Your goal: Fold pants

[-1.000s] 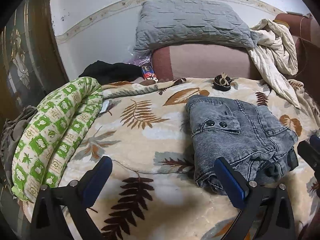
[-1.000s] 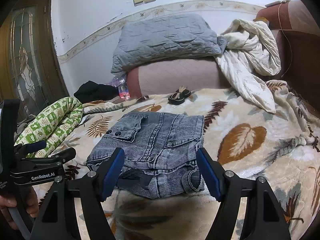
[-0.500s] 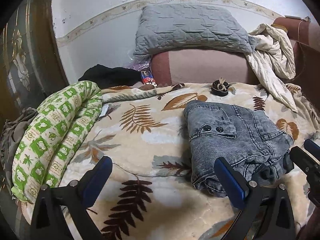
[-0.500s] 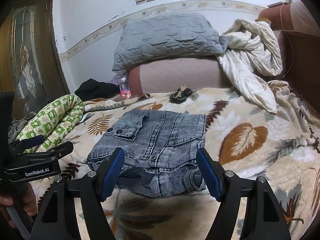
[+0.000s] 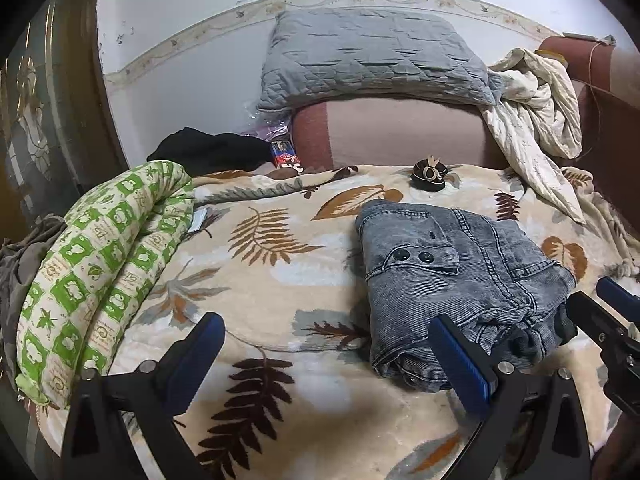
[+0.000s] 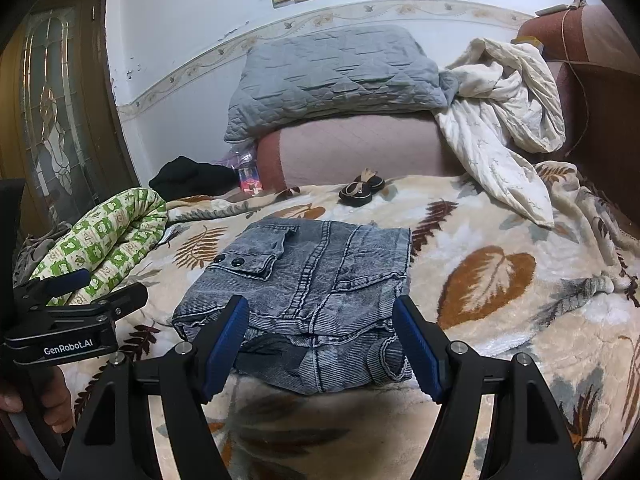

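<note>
The grey denim pants (image 6: 304, 292), folded into a compact stack (pocket flap up), lie on the leaf-print blanket (image 6: 500, 280). The right gripper (image 6: 320, 340) hovers wide over their near edge, seemingly not touching; the left gripper (image 5: 324, 360) gapes beside them.

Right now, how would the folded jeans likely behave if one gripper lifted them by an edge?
The jeans would likely sag and unfold: the layers lie loose, nothing pinning them. The thick stacked denim looks fairly heavy. On the plush blanket they would probably drag rather than slide.
</note>
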`<state>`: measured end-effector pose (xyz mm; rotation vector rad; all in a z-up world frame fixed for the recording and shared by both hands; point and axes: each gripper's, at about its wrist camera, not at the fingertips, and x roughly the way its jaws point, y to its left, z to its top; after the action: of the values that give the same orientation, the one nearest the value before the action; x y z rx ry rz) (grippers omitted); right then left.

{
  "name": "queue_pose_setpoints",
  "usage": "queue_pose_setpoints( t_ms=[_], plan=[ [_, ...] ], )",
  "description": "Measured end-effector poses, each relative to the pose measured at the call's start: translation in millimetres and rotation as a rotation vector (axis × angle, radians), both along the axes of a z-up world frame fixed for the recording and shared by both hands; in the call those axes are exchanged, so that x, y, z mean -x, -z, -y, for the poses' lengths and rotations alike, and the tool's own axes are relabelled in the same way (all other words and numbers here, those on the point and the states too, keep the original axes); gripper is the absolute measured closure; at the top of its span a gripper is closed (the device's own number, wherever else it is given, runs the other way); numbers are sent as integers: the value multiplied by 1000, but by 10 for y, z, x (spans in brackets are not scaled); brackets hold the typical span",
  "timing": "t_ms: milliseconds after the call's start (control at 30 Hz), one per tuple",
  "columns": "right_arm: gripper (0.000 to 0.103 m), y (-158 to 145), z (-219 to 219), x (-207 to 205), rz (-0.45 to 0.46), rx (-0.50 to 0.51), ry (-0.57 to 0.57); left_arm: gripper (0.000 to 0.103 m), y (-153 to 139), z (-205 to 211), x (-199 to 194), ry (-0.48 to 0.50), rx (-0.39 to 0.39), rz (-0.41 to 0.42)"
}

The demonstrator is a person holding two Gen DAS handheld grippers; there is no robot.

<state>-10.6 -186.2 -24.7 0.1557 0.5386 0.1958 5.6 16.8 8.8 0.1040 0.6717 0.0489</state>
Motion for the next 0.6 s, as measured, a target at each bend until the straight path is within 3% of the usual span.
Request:
queue_pose_setpoints(
  t_ms=[600],
  plan=[
    [28,26,-5,-10,-8,6,-12,0,2,9,-1,0,3,-3]
  ],
)
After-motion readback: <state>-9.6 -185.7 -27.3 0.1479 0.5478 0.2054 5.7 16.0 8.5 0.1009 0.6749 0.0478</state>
